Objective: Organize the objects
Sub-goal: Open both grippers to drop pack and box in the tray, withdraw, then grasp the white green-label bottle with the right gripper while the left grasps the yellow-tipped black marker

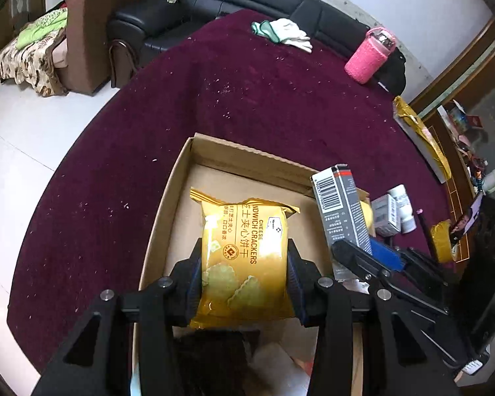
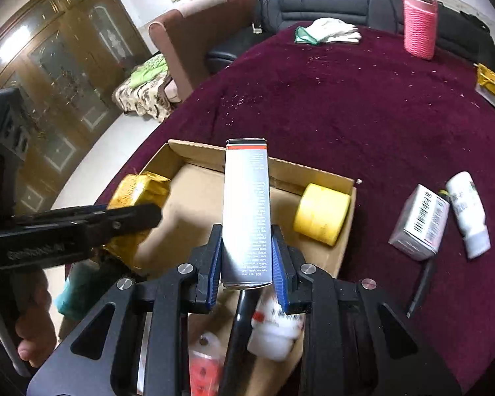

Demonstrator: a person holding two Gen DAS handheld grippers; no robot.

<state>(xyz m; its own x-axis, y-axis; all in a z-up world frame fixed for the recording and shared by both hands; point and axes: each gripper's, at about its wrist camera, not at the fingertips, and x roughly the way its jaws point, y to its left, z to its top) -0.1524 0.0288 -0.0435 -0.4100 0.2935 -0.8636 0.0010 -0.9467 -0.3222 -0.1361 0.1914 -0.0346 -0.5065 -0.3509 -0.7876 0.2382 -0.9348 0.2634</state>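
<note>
While both jaws sit clamped over the box point(image 1: 181, 178), left gripper point(image 1: 244, 274) holds the crackers point(image 1: 244, 250) and right gripper point(image 2: 246, 257) the carton point(image 2: 246, 204), long axes toward 12 o'clock

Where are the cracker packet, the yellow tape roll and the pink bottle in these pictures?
cheese sandwich cracker packet point(image 1: 244, 257): left wrist view, middle of its printed front.
yellow tape roll point(image 2: 321, 213): right wrist view, its curved side.
pink bottle point(image 2: 419, 24): right wrist view, its knitted sleeve.
</note>
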